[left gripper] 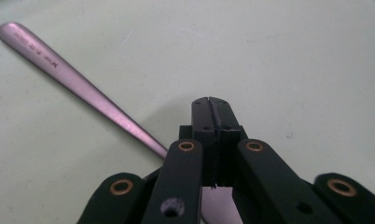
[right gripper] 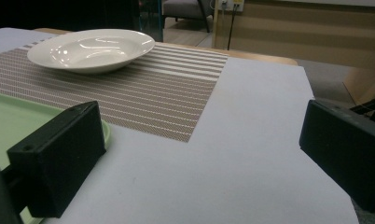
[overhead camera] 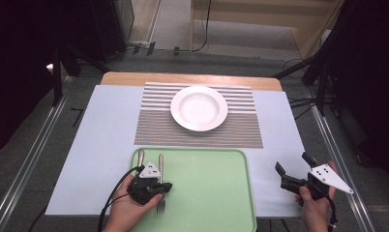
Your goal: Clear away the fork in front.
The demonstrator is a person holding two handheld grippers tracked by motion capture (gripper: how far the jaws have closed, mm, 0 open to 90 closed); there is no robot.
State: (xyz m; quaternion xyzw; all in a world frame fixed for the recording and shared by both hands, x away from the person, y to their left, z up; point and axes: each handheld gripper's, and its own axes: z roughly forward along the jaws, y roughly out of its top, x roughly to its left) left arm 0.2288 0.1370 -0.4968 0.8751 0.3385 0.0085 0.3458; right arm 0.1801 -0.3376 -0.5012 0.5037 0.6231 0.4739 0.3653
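A pale green tray (overhead camera: 216, 193) lies at the near edge of the table. On its left part are a fork (overhead camera: 160, 205), tines toward me, and a second metal utensil whose handle (overhead camera: 141, 156) points away. My left gripper (overhead camera: 151, 186) hovers low over these, its tips hidden under its body in the high view. In the left gripper view its jaws (left gripper: 211, 107) are pressed together with nothing between them, and a metal handle (left gripper: 69, 77) runs from the upper left to beneath them. My right gripper (overhead camera: 294, 164) (right gripper: 202, 154) stands open over the white table cover, right of the tray.
A white deep plate (overhead camera: 199, 108) (right gripper: 90, 49) sits on a striped placemat (overhead camera: 197, 133) (right gripper: 143, 98) beyond the tray. A white cover (overhead camera: 100, 145) spans the table. Dark stands, cables and metal rails flank the table on both sides.
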